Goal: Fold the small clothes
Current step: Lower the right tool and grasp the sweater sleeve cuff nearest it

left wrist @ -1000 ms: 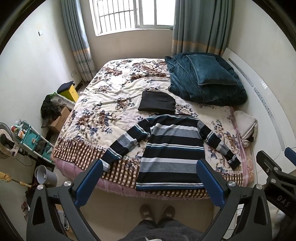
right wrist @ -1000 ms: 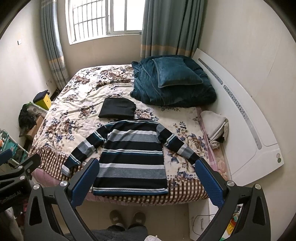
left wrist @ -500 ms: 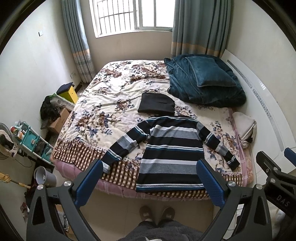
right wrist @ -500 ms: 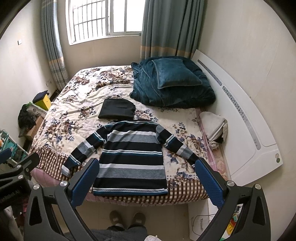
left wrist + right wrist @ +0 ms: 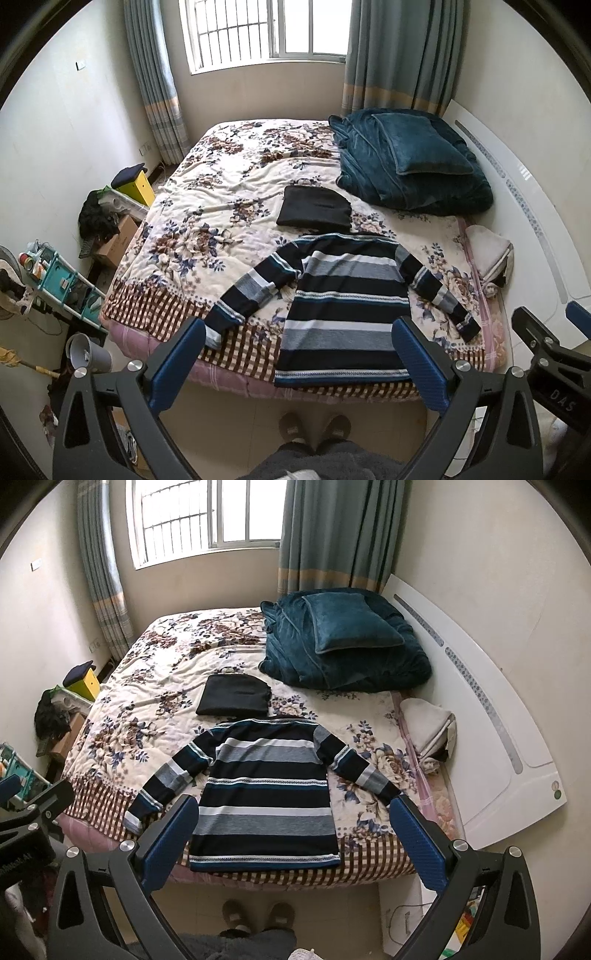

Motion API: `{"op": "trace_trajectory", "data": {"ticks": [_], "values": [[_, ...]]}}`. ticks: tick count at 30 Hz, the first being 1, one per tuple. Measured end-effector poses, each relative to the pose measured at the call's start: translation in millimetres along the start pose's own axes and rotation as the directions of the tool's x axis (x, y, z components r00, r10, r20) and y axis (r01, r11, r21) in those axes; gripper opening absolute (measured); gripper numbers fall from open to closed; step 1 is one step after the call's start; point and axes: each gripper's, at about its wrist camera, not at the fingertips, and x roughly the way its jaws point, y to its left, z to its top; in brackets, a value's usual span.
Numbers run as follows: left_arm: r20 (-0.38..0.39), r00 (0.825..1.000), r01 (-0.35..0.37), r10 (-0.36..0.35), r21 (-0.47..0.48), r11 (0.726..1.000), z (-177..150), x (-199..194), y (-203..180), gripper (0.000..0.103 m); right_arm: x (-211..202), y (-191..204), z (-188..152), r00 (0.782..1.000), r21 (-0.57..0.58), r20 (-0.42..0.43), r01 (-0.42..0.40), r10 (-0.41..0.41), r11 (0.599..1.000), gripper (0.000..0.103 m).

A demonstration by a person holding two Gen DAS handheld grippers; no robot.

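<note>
A small striped sweater point(image 5: 343, 310) point(image 5: 266, 794), dark navy with grey, white and teal bands, lies flat near the foot of the floral bed point(image 5: 221, 192) point(image 5: 155, 686), both sleeves spread outward. Just beyond its collar sits a folded black garment point(image 5: 314, 211) point(image 5: 233, 700). My left gripper point(image 5: 299, 354) is held high above the floor in front of the bed, open and empty. My right gripper point(image 5: 293, 830) hovers at the same height beside it, also open with nothing between its blue pads.
A teal blanket with a cushion point(image 5: 413, 166) point(image 5: 347, 638) is piled at the head. A folded beige cloth point(image 5: 491, 254) point(image 5: 428, 727) lies by the white headboard point(image 5: 498, 720). Clutter, boxes and a rack point(image 5: 62, 280) line the left wall. The person's slippered feet point(image 5: 314, 430) stand below.
Both grippers drifted slightly, so the bed and sweater sit a little lower in each view. Nothing on the bed has moved and both grippers stay open.
</note>
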Motion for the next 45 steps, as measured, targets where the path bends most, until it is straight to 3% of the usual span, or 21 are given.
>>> {"op": "trace_trajectory", "data": {"ticks": [5,11,18,24,28,31,33,37,38,39,42,44,45], "values": [[0.043,0.997,-0.066,0.064,0.038,0.997,17.1,46.8,1.7,0.103,43.0,-6.4,4.4,0.998,0.078,-0.032,0.053,-0.050,0.996,0.103],[0.003,0.996,-0.086,0.086,0.089,0.992,27.7,140.2,-11.1,0.103,148.3,-37.6,-8.9,0.983,0.213,-0.116,0.164,-0.142,0.963,0.103],[-0.121,0.985,-0.108,0.125,0.135,0.985,34.8,281.9,-57.1,0.103,298.9,-130.9,-39.2,0.939,0.383,-0.268,0.307,-0.214,0.871,0.103],[-0.202,0.962,-0.149,0.181,0.164,0.975,35.2,393.1,-107.3,0.103,433.6,-240.1,-80.9,0.909,0.553,-0.385,0.368,-0.162,0.748,0.103],[-0.286,0.937,-0.162,0.202,0.156,0.974,27.1,472.5,-137.6,0.103,518.0,-309.9,-120.9,0.887,0.670,-0.451,0.408,-0.097,0.620,0.103],[-0.347,0.912,-0.165,0.217,0.172,0.971,11.4,527.3,-157.9,0.103,566.8,-356.7,-160.3,0.885,0.768,-0.465,0.422,-0.034,0.481,0.103],[-0.376,0.897,-0.167,0.231,0.194,0.967,0.2,557.7,-170.0,0.103,595.2,-384.6,-190.6,0.884,0.822,-0.467,0.429,0.012,0.374,0.103],[-0.432,0.868,-0.169,0.246,0.209,0.963,-24.0,614.3,-186.1,0.103,645.4,-425.3,-259.9,0.891,0.893,-0.444,0.433,0.094,0.121,0.103],[-0.451,0.857,-0.171,0.250,0.208,0.963,-31.1,626.6,-187.1,0.103,649.2,-429.5,-269.5,0.891,0.896,-0.443,0.436,0.094,0.086,0.103],[-0.470,0.845,-0.173,0.255,0.210,0.962,-38.1,639.1,-189.2,0.103,656.5,-436.9,-287.2,0.895,0.899,-0.438,0.438,0.088,0.022,0.103],[-0.499,0.827,-0.170,0.259,0.217,0.961,-53.8,669.7,-197.1,0.103,672.5,-446.5,-322.1,0.907,0.900,-0.413,0.421,0.083,-0.112,0.103],[-0.507,0.822,-0.166,0.261,0.226,0.960,-60.0,682.9,-200.5,0.103,685.8,-449.0,-339.8,0.921,0.905,-0.382,0.389,0.070,-0.171,0.103],[-0.507,0.822,-0.161,0.258,0.228,0.960,-64.2,688.5,-200.3,0.103,691.4,-448.9,-343.8,0.923,0.905,-0.380,0.386,0.065,-0.180,0.102]]}}
